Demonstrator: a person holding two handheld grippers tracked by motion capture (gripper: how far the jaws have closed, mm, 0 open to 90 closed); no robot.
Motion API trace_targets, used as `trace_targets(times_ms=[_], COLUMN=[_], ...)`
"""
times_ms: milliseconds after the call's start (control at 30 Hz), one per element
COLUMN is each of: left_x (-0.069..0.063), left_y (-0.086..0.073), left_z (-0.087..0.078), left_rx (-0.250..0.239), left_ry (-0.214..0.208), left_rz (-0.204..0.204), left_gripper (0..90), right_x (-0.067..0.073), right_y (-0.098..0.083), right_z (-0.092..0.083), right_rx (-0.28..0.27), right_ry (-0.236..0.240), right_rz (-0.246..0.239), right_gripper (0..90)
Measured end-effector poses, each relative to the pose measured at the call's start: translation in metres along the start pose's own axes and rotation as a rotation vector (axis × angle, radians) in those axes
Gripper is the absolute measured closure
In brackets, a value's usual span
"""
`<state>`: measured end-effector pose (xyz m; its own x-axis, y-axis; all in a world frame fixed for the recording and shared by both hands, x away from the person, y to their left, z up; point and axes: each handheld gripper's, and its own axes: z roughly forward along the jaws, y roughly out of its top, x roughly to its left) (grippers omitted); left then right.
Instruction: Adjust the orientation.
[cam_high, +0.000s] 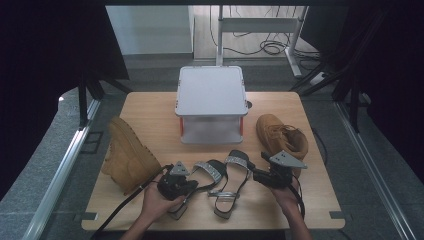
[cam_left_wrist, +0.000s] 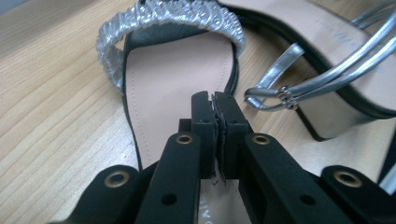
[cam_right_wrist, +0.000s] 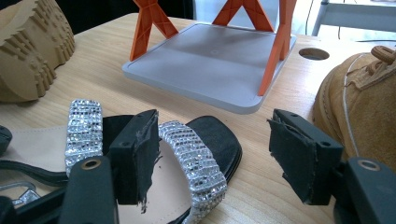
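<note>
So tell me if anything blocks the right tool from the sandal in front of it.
Nothing visible does. The right tool is open, and the sandal's glittery strap lies directly between its jaws, on the bare table.

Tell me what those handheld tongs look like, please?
Both are black, blocky tools held in bare hands, with no sleeves in sight. The left tongs and the right tongs each carry a grey three-cornered plate on top and trail a black cable. Up close, the fingers are flat black pads with frayed rubbery facings, on arms fixed with brass-coloured rivets.
</note>
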<state>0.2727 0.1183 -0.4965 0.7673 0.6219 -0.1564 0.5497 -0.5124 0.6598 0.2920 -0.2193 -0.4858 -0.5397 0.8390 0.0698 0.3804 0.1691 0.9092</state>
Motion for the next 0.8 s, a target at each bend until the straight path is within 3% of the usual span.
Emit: trace_targets(times_ms=[233, 300, 400, 467, 633, 800], left_x=[-0.006, -0.006, -0.005, -0.003, -0.002, -0.001], left_y=[0.004, 0.005, 0.006, 0.005, 0.004, 0.002], left_z=[-0.009, -0.009, -0.007, -0.005, 0.002, 0.010], left_rx=[-0.006, 0.015, 0.073, 0.109, 0.169, 0.201], left_ry=[-0.004, 0.020, 0.093, 0.098, 0.099, 0.087], left_rz=[0.028, 0.033, 0.032, 0.020, 0.005, -0.012], left_gripper=[85.1, 76.1, 47.8, 39.3, 30.7, 30.0], right_x=[0.000, 0.000, 0.000, 0.000, 0.000, 0.000], right_y=[-0.001, -0.001, -0.001, -0.001, -0.001, -0.001], right_z=[0.000, 0.001, 0.001, 0.000, 0.001, 0.001], right_rx=[0.004, 0.005, 0.007, 0.007, 0.009, 0.008], right_ry=[-0.003, -0.004, -0.007, -0.007, -0.013, -0.017], right_rz=[-0.005, -0.005, -0.011, -0.009, -0.013, -0.014], right_gripper=[33.7, 33.7, 33.6, 33.6, 33.6, 33.5])
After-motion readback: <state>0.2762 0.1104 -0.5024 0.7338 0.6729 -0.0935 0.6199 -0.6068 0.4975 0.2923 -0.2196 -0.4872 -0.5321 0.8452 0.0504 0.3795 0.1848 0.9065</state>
